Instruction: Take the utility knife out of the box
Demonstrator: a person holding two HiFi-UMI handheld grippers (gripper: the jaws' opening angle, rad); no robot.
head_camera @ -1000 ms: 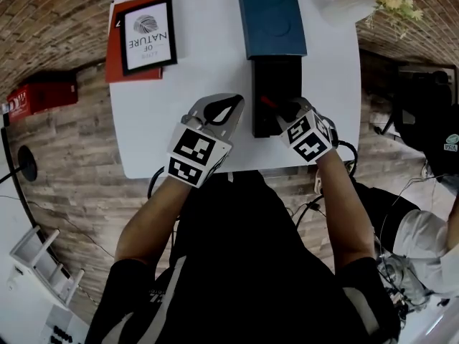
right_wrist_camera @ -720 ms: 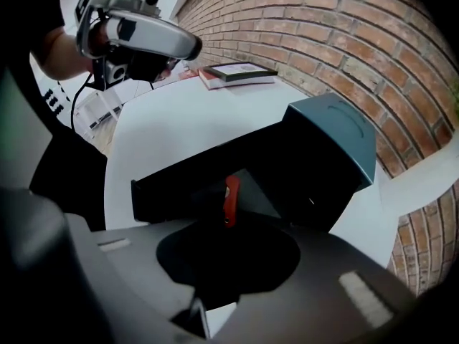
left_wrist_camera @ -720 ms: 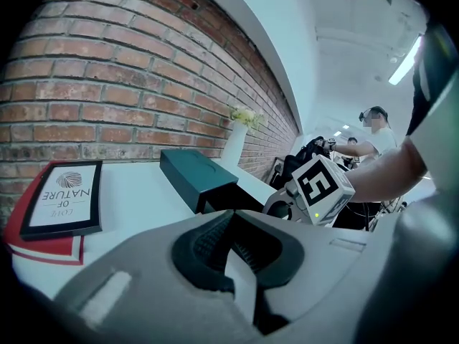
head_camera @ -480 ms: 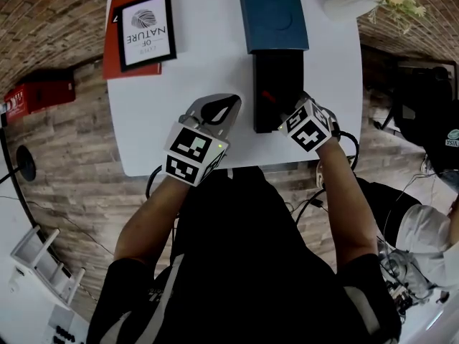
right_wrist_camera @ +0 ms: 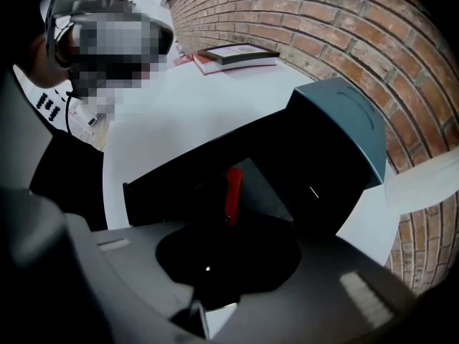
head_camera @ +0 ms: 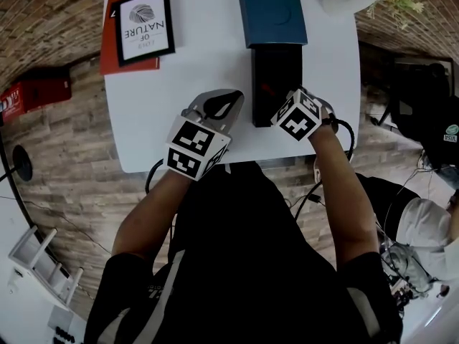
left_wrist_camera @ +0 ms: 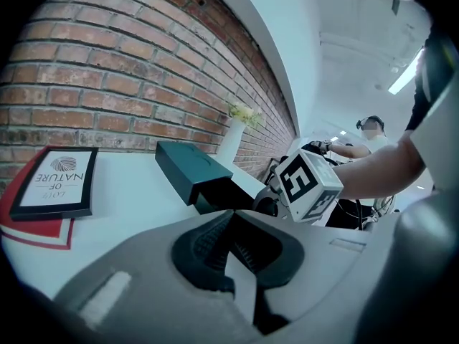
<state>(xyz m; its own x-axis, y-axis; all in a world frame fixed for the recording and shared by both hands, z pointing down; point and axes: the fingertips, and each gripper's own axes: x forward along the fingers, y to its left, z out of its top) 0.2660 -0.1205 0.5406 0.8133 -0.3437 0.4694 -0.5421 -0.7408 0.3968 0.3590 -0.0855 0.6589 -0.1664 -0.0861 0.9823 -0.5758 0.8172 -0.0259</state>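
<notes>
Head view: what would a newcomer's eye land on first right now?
The red utility knife lies in the open black box, slid from its teal sleeve mid-table. The right claw points down over the box's near end; the left claw is shut, empty, beside it.

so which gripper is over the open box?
The right gripper: it points down into the near end of the black tray. The left gripper is beside the tray, over bare table, fingers shut.

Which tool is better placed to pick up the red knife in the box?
Right. The right tool points down into the open box, at the red knife; the left tool is shut, off beside the box.
</notes>
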